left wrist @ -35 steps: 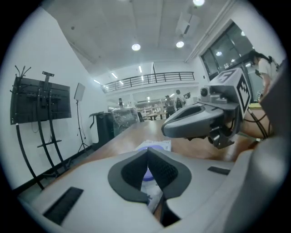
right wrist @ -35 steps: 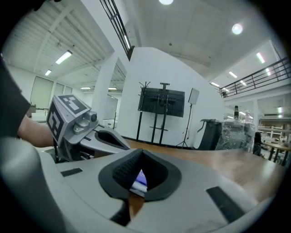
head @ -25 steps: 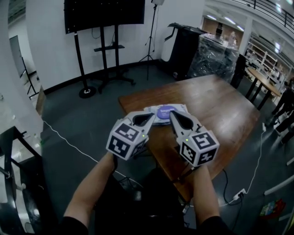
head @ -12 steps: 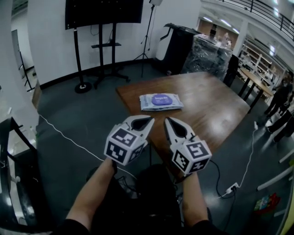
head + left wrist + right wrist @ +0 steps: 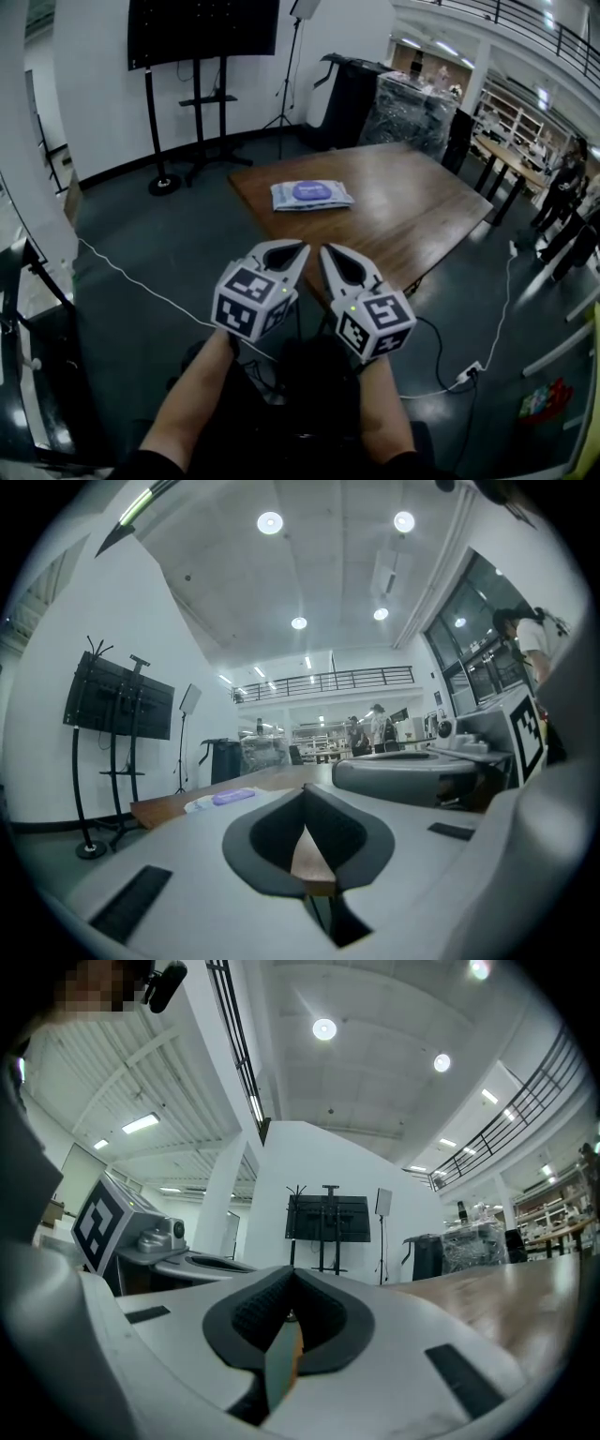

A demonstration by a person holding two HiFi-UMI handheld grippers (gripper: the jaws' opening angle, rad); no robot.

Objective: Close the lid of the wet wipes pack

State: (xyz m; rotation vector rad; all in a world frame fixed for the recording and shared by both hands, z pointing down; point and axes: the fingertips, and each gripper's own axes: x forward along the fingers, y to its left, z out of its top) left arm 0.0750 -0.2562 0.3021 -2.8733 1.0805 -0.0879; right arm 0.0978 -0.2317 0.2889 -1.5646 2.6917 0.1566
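The wet wipes pack (image 5: 311, 195), white with a purple lid lying flat on top, rests near the near-left corner of the brown table (image 5: 412, 211). Both grippers hover side by side over the floor, well short of the table and apart from the pack. My left gripper (image 5: 301, 247) is shut with nothing in it, and so is my right gripper (image 5: 322, 250). In the left gripper view the pack (image 5: 221, 799) shows small and far ahead beyond the shut jaws, with the right gripper's body (image 5: 412, 778) alongside. The right gripper view looks past the table edge (image 5: 506, 1288) and does not show the pack.
A dark screen on a wheeled stand (image 5: 202, 28) is at the back wall. A black case and a wrapped pallet (image 5: 412, 98) stand behind the table. A white cable (image 5: 141, 291) crosses the floor, and a power strip (image 5: 469, 372) lies at the right. People stand at far right (image 5: 567, 178).
Both grippers have drawn back together from over the pack and table edge to above the floor. The pack has stayed put and now lies far ahead.
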